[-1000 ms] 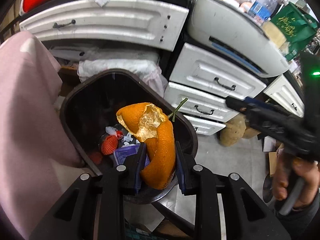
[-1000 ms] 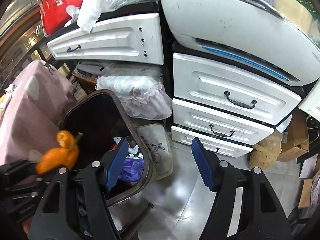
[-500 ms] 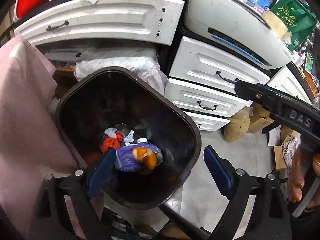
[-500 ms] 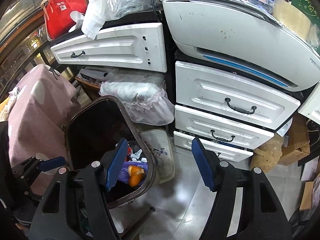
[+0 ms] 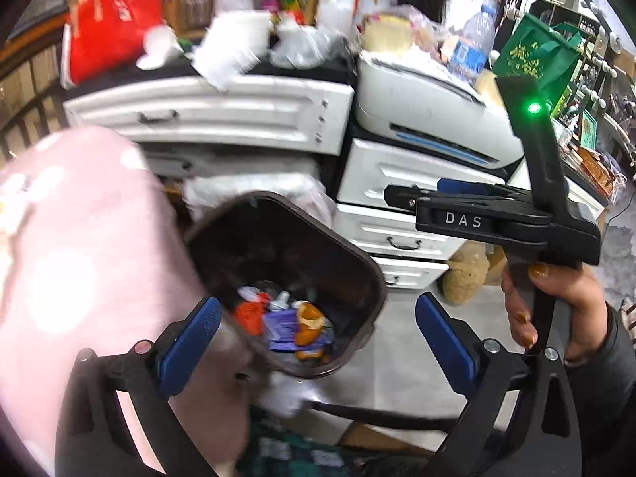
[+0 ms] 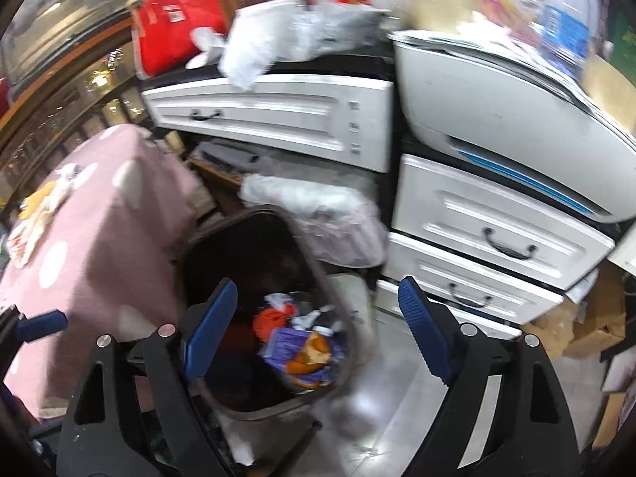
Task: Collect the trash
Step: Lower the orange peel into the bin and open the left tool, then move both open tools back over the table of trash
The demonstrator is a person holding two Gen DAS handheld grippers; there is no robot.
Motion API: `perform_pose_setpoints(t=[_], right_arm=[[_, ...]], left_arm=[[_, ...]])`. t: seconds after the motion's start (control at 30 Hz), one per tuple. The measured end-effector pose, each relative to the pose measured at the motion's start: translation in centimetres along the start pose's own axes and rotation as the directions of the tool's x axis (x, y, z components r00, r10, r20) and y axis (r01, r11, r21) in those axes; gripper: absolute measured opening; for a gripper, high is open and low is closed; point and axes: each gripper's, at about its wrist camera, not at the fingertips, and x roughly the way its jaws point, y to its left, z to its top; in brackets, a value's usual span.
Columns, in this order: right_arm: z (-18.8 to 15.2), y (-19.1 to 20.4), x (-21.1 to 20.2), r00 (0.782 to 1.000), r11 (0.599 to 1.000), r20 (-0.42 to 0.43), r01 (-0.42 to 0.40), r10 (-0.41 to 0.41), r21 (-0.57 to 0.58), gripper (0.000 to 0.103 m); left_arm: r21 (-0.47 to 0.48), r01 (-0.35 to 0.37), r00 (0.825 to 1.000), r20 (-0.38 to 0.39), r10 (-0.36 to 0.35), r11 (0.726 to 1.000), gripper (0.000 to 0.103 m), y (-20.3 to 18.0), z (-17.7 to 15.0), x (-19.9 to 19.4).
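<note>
— Left gripper [image 5: 318, 334]?
— Jaws spread wide, nothing between the blue pads [image 5: 190, 345]. Hovering above the dark bin [image 5: 357, 254], nearer its front rim.
— And the right gripper [image 6: 318, 326]?
— Also wide apart, empty. Seen side-on from the left wrist view too, gripped by a hand [image 5: 564, 306] with orange-painted nails, a green light glowing on the upright part.
— Orange peel?
— Lying inside the bin [image 6: 190, 246], at the bottom: orange peel [image 5: 308, 324], also [image 6: 312, 355], resting on a purple wrapper [image 5: 280, 332] beside a red net scrap [image 5: 248, 314] and some white bits.
— Around the bin?
— Pink dotted cloth [image 5: 79, 246] pressed against its left side. White bagged bundle [image 6: 318, 222] just behind. White drawers [image 6: 489, 234] with black handles to the right, a white printer [image 6: 497, 119] on top. Red bag [image 5: 115, 28] up on the cluttered counter, green bag [image 5: 536, 51] far right. Grey tiled floor [image 6: 389, 393] underneath, glossy.
— Sharpness?
— Blurred in both views; small trash items hard to name.
</note>
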Motion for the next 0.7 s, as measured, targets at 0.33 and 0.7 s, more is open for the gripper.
perform_pose_setpoints(t=[0.33, 0.7], right_arm=[[0.8, 10.4, -0.2, 0.977, 0.965, -0.038, -0.212, 0.209, -0.157, 0.083], [1.2, 24.4, 1.2, 0.886, 0.847, -0.152, -0.464, 0.438, -0.259, 0.083]], left_arm=[[-0.156, -0.197, 0.975, 0.07, 0.21, 0.968, 0.097, 10.5, -3.1, -8.5], [-0.262, -0.451, 0.887, -0.029, 0.46, 0.853, 0.097, 26.5, -8.7, -16.8]])
